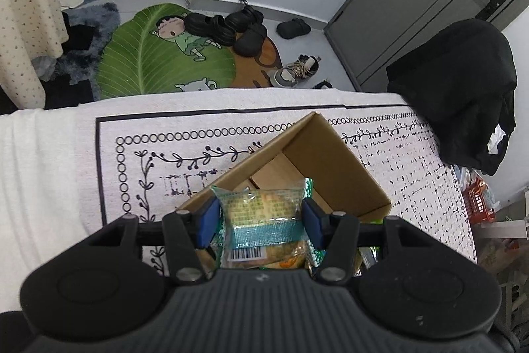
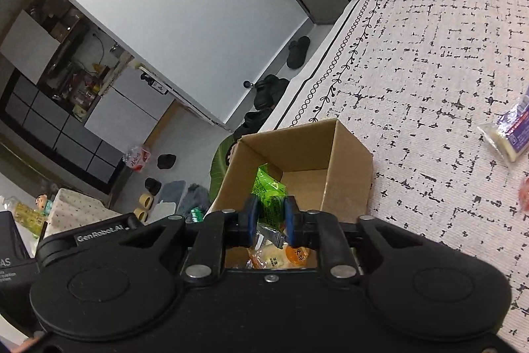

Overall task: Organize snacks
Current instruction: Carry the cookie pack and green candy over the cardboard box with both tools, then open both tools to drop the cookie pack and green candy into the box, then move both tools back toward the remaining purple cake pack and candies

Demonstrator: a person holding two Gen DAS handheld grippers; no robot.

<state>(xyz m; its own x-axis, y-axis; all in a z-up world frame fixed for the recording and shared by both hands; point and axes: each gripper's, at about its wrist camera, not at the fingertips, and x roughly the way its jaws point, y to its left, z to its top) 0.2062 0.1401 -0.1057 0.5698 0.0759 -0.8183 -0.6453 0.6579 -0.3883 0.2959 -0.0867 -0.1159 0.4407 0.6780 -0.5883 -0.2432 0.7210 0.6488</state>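
An open cardboard box [image 1: 334, 154] stands on the patterned tablecloth; it also shows in the right wrist view [image 2: 347, 161]. My left gripper [image 1: 261, 220] is shut on a clear snack packet with a teal band [image 1: 261, 214], held above the box's near side. My right gripper [image 2: 269, 217] is shut on a bright green snack packet [image 2: 269, 187], held over the box opening. An orange and yellow wrapped snack [image 2: 281, 257] lies in the box below the right gripper.
The white patterned cloth [image 2: 429, 71] covers the table. A clear packet with a purple label [image 2: 510, 134] and a red item [image 2: 524, 191] lie at the right. A black bag [image 1: 463, 95] and a red basket [image 1: 479, 200] sit by the table's far right. Shoes [image 1: 231, 28] litter the floor.
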